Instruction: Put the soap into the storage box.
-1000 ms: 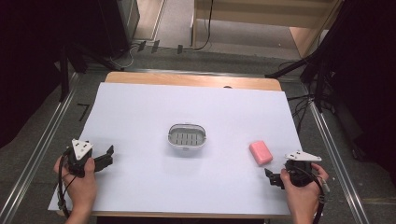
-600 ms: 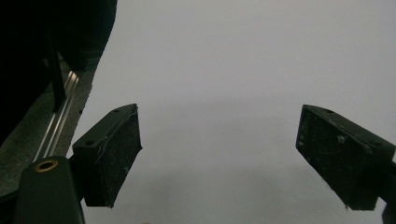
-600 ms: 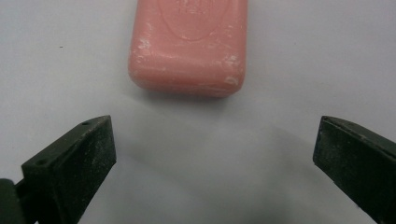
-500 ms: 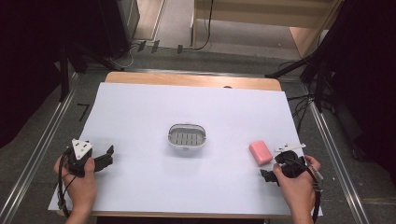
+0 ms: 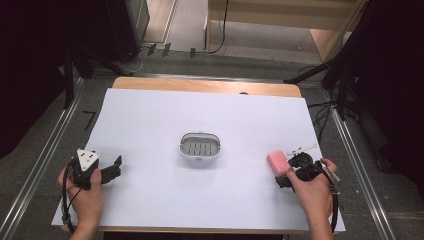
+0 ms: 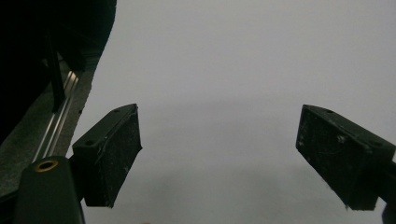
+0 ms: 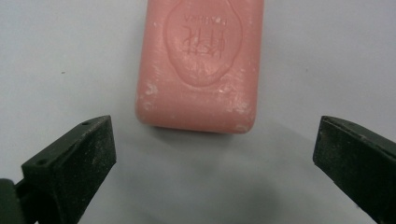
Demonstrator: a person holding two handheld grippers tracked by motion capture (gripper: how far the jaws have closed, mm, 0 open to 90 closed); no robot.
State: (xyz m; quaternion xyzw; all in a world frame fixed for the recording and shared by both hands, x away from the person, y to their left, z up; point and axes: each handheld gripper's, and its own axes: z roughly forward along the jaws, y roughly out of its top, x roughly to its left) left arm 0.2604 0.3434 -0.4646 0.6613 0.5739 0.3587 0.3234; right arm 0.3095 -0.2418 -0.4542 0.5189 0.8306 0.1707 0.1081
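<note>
High view, soap: the pink soap bar [image 5: 277, 161] lies on the white sheet [image 5: 150, 125], at about 4 o'clock from the soap dish [image 5: 200, 145] and well apart from it.
High view, right gripper [image 5: 283, 175]: just beside the bar, at its 5 o'clock.
High view, left gripper [image 5: 114, 169]: at 8 o'clock from the dish, over bare sheet.
Left gripper view: jaws spread wide, nothing between them.
Right gripper view: jaws spread wide, the bar [image 7: 201, 65] at 12 o'clock, not yet between them.
Handling: probably stiff, light and a little slippery; best is to pinch the two long sides near the middle.
</note>
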